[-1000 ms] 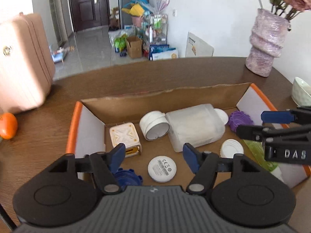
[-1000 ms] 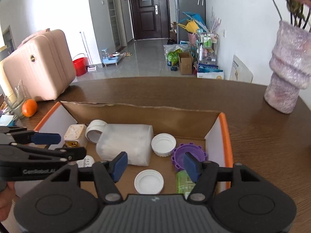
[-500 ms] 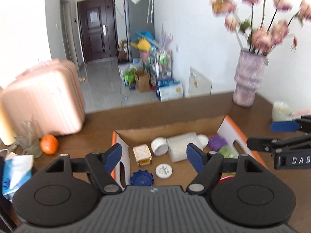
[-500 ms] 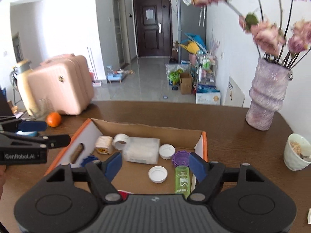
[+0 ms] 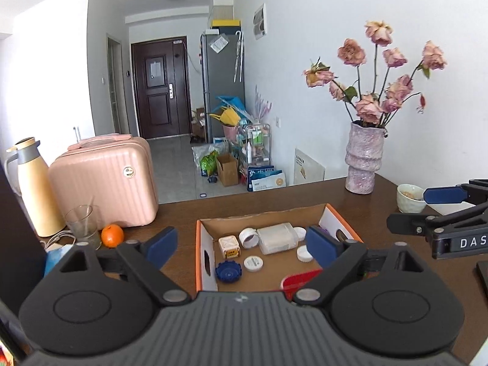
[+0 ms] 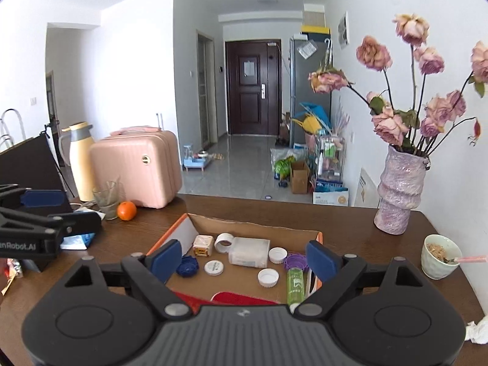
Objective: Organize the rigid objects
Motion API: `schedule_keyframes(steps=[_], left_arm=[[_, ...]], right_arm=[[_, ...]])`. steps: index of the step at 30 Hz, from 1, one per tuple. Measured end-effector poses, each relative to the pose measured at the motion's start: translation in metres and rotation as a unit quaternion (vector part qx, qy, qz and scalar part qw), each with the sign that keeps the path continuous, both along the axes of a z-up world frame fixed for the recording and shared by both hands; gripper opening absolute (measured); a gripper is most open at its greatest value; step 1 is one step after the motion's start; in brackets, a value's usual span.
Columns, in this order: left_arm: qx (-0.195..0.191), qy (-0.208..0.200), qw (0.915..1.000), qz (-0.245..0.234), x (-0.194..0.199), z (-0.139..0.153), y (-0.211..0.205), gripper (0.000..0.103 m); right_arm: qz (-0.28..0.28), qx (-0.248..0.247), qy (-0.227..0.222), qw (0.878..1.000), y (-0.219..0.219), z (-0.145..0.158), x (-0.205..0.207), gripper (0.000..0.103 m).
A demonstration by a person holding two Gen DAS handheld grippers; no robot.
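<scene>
Bright daylight, sharp; fisheye-warped edges

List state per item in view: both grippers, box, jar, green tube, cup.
left gripper: jaws opening, nothing between them
right gripper: jaws opening, nothing between them
open-topped cardboard box: holds loose lids
frosted plastic jar: lying on its side, uncapped
green tube: lying flat
pale ceramic cup: upright, food inside

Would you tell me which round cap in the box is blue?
The toothed blue cap at the box's left wall; the similar toothed cap is purple, the others white.
</scene>
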State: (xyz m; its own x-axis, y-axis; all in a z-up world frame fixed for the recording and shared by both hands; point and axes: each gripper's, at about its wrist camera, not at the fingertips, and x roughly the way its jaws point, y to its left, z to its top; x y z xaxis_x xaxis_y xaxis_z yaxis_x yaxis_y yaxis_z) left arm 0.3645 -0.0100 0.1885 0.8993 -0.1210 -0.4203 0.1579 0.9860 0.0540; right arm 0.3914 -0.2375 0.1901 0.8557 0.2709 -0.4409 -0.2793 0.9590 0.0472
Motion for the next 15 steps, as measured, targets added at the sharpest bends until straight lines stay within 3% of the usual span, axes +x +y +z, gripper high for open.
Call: schedule_keyframes(steps=[7, 15], left_arm=[[0.000, -0.051, 0.9987, -0.002, -0.087, -0.020, 0.010, 0.099], [0.006, -0.085, 0.9963, -0.014, -0.183, -0.048, 0.027, 0.101]], right_arm=[[0.023, 0.015, -0.032, 0.999, -0.005, -0.020, -0.086, 0.090], [0.013, 0.031, -0.064, 0.997, -0.022, -0.053, -0.192, 0.094]])
